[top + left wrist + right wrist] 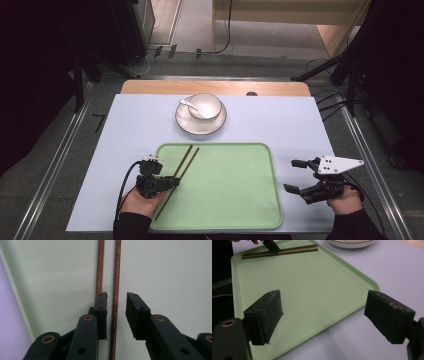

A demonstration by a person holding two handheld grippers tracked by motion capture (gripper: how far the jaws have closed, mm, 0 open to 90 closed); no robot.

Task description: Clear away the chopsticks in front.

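Note:
Two dark brown chopsticks lie side by side on the left part of a green tray. My left gripper hangs low over them, its jaws open a little. In the left gripper view one chopstick runs through the narrow gap of the left gripper, and the other chopstick passes behind the left-hand jaw. My right gripper stands wide open just off the tray's right edge, holding nothing. The right gripper view shows the right gripper above the tray's corner, with the chopsticks far off.
A white bowl with a white spoon in it sits on a white plate beyond the tray. A pale blue mat covers the table. The tray's middle and right hold nothing.

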